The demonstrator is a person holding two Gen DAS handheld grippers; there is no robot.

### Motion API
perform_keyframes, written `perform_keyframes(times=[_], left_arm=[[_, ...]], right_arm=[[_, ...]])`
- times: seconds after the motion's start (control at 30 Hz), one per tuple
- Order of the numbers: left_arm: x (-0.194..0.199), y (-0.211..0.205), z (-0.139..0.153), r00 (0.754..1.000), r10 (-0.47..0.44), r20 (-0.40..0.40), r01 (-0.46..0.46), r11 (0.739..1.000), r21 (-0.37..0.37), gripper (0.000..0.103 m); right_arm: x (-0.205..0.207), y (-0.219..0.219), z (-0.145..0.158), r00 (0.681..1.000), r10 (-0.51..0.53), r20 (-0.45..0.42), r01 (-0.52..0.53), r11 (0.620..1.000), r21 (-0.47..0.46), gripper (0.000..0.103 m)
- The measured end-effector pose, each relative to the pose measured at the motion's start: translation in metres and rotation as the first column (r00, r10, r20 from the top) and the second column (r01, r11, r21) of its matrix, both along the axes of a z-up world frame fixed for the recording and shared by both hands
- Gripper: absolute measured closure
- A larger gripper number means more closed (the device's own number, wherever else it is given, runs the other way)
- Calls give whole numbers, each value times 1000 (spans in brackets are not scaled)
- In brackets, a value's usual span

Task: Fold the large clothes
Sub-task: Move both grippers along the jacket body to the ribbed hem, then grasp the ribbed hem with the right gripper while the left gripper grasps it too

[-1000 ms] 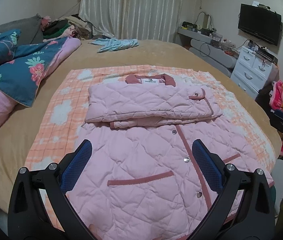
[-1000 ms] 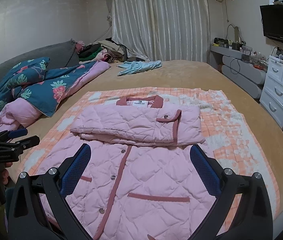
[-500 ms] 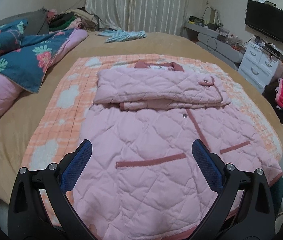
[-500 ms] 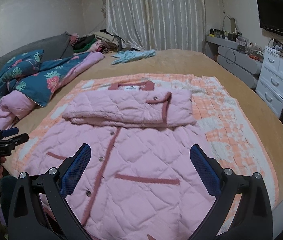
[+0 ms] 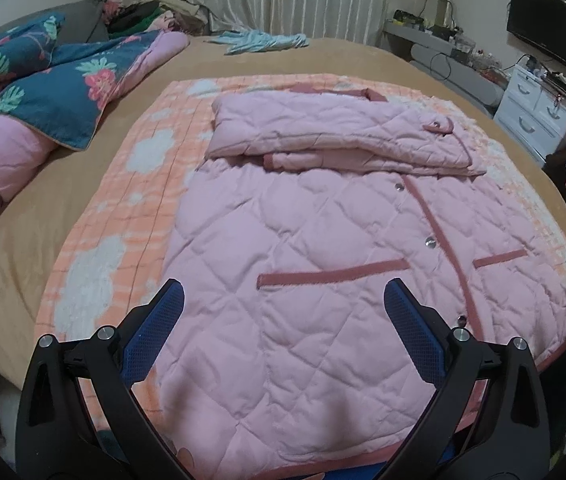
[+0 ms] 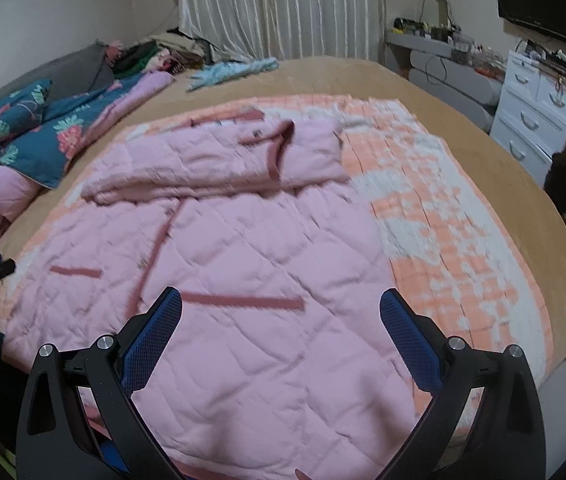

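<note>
Left wrist view: left gripper (image 5: 283,320), blue-padded fingers spread wide, holding nothing, above the hem.
Right wrist view: right gripper (image 6: 281,320) likewise agape and empty; picture blurred.
Garment: pink quilted jacket with dusty-rose trim (image 5: 323,248), sleeves folded across its chest, flat on the orange-and-white checked blanket (image 5: 123,200).
Support: tan-covered bed (image 5: 43,208).

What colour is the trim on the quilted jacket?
Dusty rose trim on the pale pink jacket; clearest in the left wrist view.
</note>
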State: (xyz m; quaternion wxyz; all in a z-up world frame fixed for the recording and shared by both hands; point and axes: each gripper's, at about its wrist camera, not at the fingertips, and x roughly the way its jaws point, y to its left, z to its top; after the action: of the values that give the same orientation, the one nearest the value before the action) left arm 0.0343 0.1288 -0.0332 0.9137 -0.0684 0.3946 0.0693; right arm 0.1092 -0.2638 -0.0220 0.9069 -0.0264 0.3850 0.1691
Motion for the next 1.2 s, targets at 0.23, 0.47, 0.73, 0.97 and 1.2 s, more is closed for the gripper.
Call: perform_keyframes(times=[0.23, 0.47, 0.73, 0.97, 1.2], left_arm=[[-7, 13, -17, 998, 31, -48, -32, 999, -2, 9], [-18, 32, -33, 994, 63, -88, -65, 998, -21, 9], [-41, 54, -56, 987, 54, -151, -74, 989, -130, 9], [-55, 49, -86, 973, 9, -232, -55, 980, -192, 9], [-51, 36, -100, 963, -18, -268, -34, 981, -189, 9]], right_arm=[[3, -18, -29, 997, -9, -78, 8, 1000, -15, 4], [2, -28, -49, 989, -3, -147, -3, 999, -41, 4], [-4, -37, -65, 979, 7, -204, -20, 998, -59, 4], [-11, -48, -68, 974, 17, -225, -34, 997, -71, 4], [-19, -60, -77, 961, 7, -278, -32, 996, -85, 4]])
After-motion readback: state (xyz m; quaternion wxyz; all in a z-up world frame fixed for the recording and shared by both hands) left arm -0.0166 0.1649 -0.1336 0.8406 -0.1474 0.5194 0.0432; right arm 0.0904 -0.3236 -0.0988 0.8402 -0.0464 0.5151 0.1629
